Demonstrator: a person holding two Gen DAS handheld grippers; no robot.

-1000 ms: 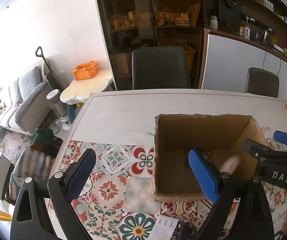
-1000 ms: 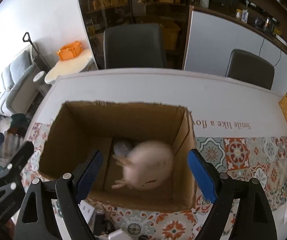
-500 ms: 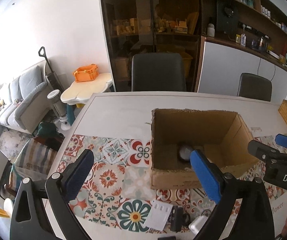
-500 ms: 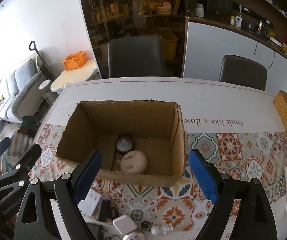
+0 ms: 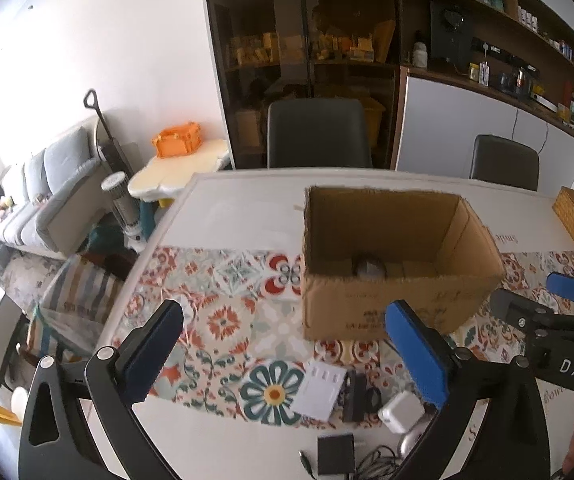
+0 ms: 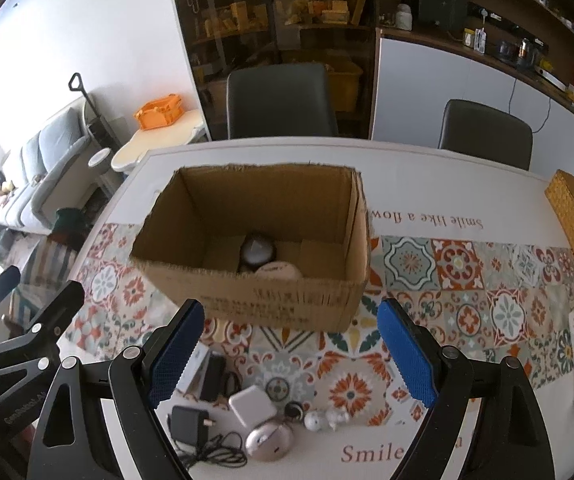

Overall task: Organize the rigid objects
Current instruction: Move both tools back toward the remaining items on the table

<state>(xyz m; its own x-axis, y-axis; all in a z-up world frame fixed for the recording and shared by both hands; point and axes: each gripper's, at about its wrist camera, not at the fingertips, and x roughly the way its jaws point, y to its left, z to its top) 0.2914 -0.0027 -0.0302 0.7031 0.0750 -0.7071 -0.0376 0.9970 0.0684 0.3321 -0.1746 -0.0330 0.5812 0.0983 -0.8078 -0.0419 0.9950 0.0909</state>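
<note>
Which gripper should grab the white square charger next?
Right, probably. The white square charger lies just below the open right gripper, between its fingers. The left gripper, also open, sees it off beside its right finger.

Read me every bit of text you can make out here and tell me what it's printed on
"Smile like a flow", upside down and cut off by the cardboard box: on the tablecloth.
"Smile", cut off by the right hand-held gripper: near edge of the tablecloth.
"DAS": on the right hand-held gripper's body, seen from the left wrist camera.
Embossed lettering on the left hand-held gripper body: too blurred to read.
Dark print on the box front: too blurred to read.
</note>
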